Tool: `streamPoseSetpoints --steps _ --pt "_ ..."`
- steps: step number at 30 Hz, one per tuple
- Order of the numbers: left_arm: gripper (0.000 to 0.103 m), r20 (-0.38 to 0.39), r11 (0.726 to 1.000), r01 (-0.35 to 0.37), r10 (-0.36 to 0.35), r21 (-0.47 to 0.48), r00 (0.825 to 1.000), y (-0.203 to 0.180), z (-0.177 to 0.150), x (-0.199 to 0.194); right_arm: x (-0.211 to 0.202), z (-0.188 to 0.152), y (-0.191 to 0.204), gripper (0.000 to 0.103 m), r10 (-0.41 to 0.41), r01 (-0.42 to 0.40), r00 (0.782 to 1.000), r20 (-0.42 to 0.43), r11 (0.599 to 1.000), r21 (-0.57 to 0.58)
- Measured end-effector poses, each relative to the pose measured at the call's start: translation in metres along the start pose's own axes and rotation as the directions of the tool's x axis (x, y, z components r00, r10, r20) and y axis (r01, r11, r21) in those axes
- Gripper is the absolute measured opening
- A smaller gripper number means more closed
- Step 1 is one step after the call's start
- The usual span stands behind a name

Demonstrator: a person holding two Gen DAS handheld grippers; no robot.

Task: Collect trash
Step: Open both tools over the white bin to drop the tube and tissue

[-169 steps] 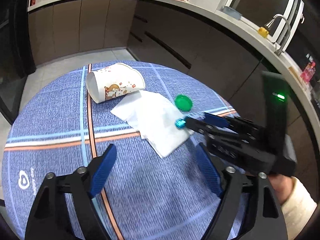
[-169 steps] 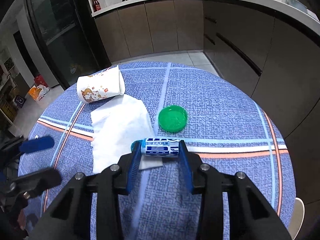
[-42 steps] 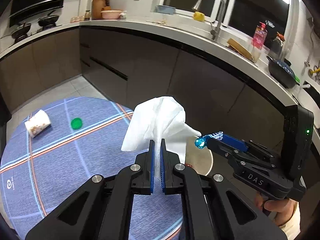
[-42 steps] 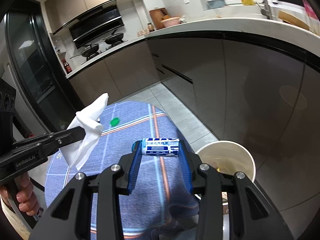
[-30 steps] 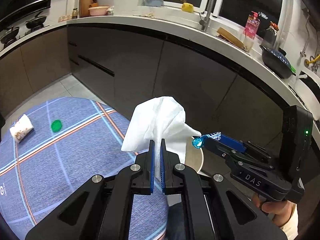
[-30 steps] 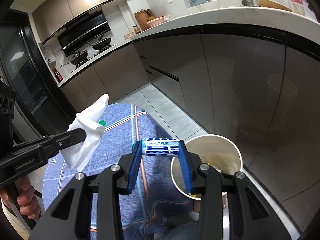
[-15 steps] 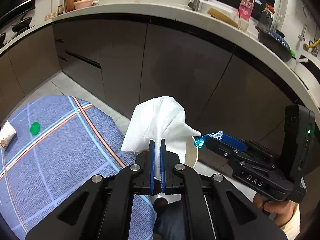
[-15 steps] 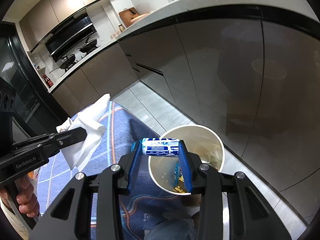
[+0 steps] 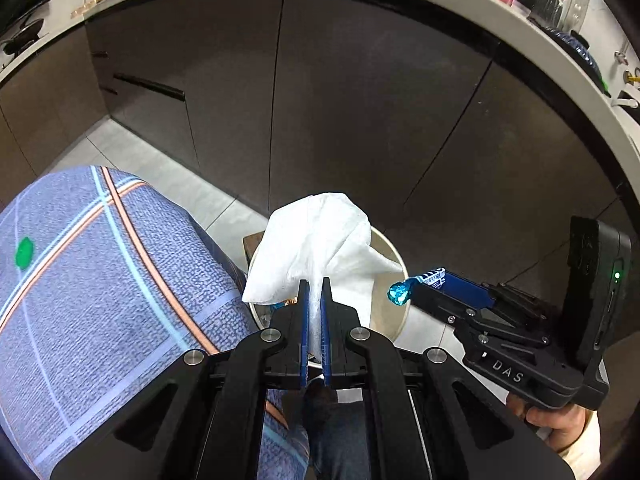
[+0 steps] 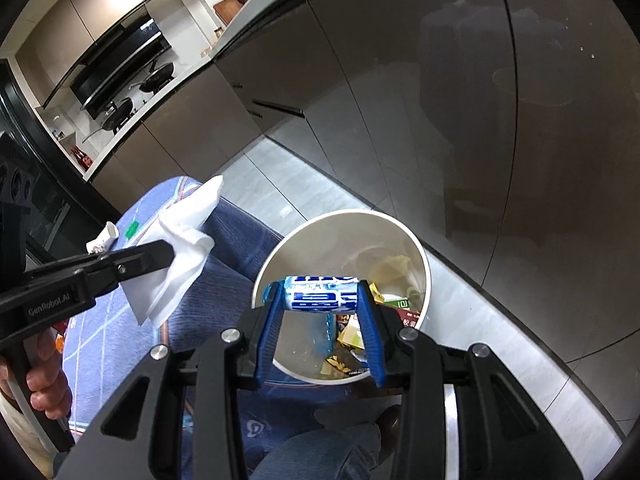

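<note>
My left gripper (image 9: 314,286) is shut on a crumpled white tissue (image 9: 320,240), which hangs over the near rim of a white round trash bin (image 9: 394,256) on the floor. My right gripper (image 10: 322,292) is shut on a small blue and white wrapped packet (image 10: 320,294), held above the open bin (image 10: 420,256), which holds several wrappers and scraps. In the right wrist view the left gripper (image 10: 170,254) and its tissue (image 10: 180,240) hang left of the bin. In the left wrist view the right gripper (image 9: 416,286) reaches in from the right.
The round table with its blue plaid cloth (image 9: 100,280) lies left of the bin; a green lid (image 9: 23,253) and a tipped paper cup (image 10: 103,238) rest on it. Dark kitchen cabinets (image 9: 340,100) stand close behind the bin. A person's knee (image 10: 320,456) is below.
Both grippers have sunk and moved off the table's edge toward the bin, which now looms larger under them. Each grip is unchanged.
</note>
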State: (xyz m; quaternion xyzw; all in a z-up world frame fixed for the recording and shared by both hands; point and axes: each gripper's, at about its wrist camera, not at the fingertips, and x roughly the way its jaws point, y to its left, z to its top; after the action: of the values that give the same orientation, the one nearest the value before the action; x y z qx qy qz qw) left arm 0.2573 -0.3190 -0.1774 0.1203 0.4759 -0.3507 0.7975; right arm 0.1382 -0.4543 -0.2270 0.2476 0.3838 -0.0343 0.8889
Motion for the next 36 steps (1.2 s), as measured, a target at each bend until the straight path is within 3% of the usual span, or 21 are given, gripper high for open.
streamPoseSetpoints --steps 11,12,13,14,16,18,22,24,36 --pt "0.006 -0.069 1.0 -0.014 0.015 0.01 0.997 0.002 0.007 0.051 0.045 0.001 -0.015 0.039 -0.041 0.039 0.997 -0.065 0.999 -0.032" --pt "0.009 -0.066 1.0 -0.02 0.021 0.011 0.998 0.001 0.007 0.053 0.049 0.001 -0.014 0.043 -0.045 0.042 0.996 -0.071 0.998 -0.043" --pt "0.019 -0.063 0.999 -0.029 0.03 0.015 0.998 0.001 0.007 0.055 0.051 0.0 -0.014 0.047 -0.046 0.043 0.996 -0.074 0.998 -0.051" --pt "0.026 -0.05 0.999 -0.047 0.048 0.017 0.998 0.003 0.006 0.055 0.053 0.0 -0.013 0.058 -0.051 0.046 0.996 -0.072 0.997 -0.062" --pt "0.048 -0.015 0.996 -0.085 0.085 0.01 0.996 0.004 0.007 0.051 0.053 -0.001 -0.012 0.069 -0.065 0.061 0.996 -0.053 0.994 -0.086" --pt "0.058 0.007 0.996 -0.089 0.089 -0.01 0.996 0.009 0.009 0.046 0.05 -0.002 -0.009 0.085 -0.071 0.067 0.997 -0.032 0.992 -0.107" --pt "0.083 0.056 0.993 -0.103 0.107 -0.065 0.993 0.02 0.011 0.033 0.045 -0.002 -0.006 0.098 -0.077 0.075 0.997 -0.012 0.989 -0.129" --pt "0.09 0.091 0.987 -0.131 0.139 -0.09 0.986 0.025 0.012 0.025 0.042 -0.003 -0.005 0.1 -0.078 0.077 0.997 -0.007 0.988 -0.136" --pt "0.094 0.127 0.98 -0.164 0.178 -0.115 0.976 0.022 -0.001 -0.013 0.027 -0.003 0.014 0.1 -0.06 0.057 0.998 -0.015 0.987 -0.15"
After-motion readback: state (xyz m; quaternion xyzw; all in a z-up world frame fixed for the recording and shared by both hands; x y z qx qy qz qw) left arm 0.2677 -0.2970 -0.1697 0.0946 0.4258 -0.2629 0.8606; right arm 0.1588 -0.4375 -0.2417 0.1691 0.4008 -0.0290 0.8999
